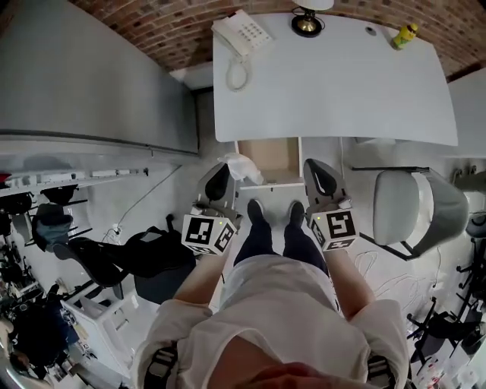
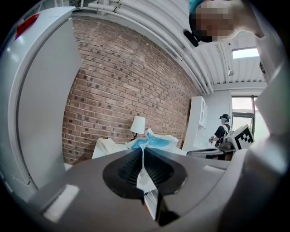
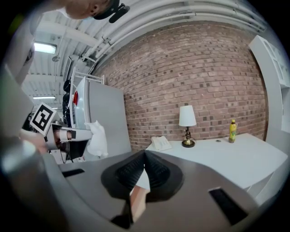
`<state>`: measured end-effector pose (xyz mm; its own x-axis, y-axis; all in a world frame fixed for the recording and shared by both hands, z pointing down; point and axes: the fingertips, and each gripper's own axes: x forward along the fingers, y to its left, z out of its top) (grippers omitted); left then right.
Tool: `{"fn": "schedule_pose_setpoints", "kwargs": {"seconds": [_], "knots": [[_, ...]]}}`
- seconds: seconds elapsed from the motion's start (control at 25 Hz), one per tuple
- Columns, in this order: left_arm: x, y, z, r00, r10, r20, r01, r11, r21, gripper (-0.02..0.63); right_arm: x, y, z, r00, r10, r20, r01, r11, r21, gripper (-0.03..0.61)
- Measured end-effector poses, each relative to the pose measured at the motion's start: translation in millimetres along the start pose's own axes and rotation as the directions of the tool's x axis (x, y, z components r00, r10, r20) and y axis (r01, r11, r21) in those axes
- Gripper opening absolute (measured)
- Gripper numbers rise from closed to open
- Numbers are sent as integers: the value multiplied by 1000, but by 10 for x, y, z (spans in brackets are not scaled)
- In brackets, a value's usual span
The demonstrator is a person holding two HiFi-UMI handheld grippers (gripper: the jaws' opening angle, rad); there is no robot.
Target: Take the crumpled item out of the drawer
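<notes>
The crumpled item (image 1: pixel 241 167) is a white wad with a blue layer, and in the head view it hangs over the left front corner of the open drawer (image 1: pixel 267 158). My left gripper (image 1: pixel 220 181) is shut on it. In the left gripper view the wad (image 2: pixel 153 140) sticks up out of the closed left gripper (image 2: pixel 142 152). My right gripper (image 1: pixel 319 175) hangs to the right of the drawer, shut with nothing in it. The right gripper view shows the right gripper (image 3: pixel 144 156) with its pads together, and the held wad (image 3: pixel 96 138) at the left.
A white desk (image 1: pixel 342 91) stands above the drawer, with a telephone (image 1: pixel 241 34), a lamp (image 1: pixel 307 21) and a yellow bottle (image 1: pixel 405 34) on it. A grey cabinet (image 1: pixel 91 76) is at the left, a white chair (image 1: pixel 418 209) at the right. A black bag (image 1: pixel 152 262) lies on the floor.
</notes>
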<state>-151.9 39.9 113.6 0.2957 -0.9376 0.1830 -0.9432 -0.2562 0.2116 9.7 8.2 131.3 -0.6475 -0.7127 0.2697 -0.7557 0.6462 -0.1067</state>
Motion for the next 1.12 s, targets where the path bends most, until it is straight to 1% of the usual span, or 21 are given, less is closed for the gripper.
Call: {"fn": "schedule_pose_setpoints", "kwargs": {"seconds": [0.08,0.28,0.48,0.68,0.84,1.12], "knots": [[-93,-29,122,1000,2,11,-2,1000,8,18,-76,57,85,1000,0,1,0,1000,-1,8],[-252,16,478,998,16,62,-21,997,81,18,-173,31,428,999,-13,47,14,1000,-24,8],[-469,26,713,996,35,80,-42,995,95,18,-360,110,780,995,-18,93,22,999,-47,8],[-604,-11,938,994,31,107,-45,991,129,18,-484,230,980,992,-18,125,24,999,-47,8],[-655,-98,1000,993,17,117,-33,990,140,18,-551,303,1102,990,-5,144,15,998,-67,8],[-707,-235,936,994,1,105,-15,990,138,18,-670,288,1229,985,-19,171,31,997,-65,8]]}}
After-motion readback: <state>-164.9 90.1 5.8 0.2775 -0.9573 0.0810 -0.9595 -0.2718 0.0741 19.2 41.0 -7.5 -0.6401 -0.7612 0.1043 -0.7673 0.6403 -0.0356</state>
